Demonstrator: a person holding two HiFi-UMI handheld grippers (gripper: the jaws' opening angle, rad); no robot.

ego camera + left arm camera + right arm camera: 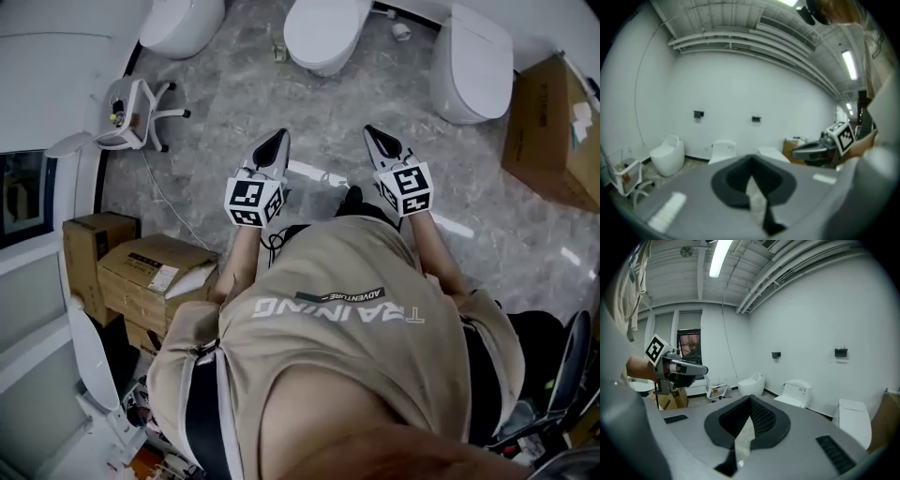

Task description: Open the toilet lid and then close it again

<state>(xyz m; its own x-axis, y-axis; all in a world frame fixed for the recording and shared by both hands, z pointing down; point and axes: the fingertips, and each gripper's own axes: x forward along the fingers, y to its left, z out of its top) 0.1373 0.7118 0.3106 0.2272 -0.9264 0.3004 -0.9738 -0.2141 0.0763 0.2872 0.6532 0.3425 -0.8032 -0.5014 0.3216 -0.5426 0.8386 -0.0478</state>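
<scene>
You are holding the left gripper point(275, 142) out in front of you with its jaws pressed together and nothing between them. Beside it you are holding the right gripper point(379, 137), whose jaws are also meeting at the tips and gripping nothing. Both are pointing slightly downward over the grey floor point(234, 103), apart from each other and touching nothing.

The middle toilet point(325, 58) is standing well ahead of both tools, roughly in line with the gap between them, and its lid point(323, 26) is lying down. Neither gripper is reaching it.

A round toilet point(183, 23) is sitting ahead and to the left of the left gripper. A third toilet point(473, 64) is sitting ahead and to the right of the right gripper, with its lid down too. A white chair point(136, 112) is standing off to the left of the left gripper, near the round toilet. A cardboard box point(553, 127) is resting to the right of the right gripper, just beside the third toilet.
</scene>
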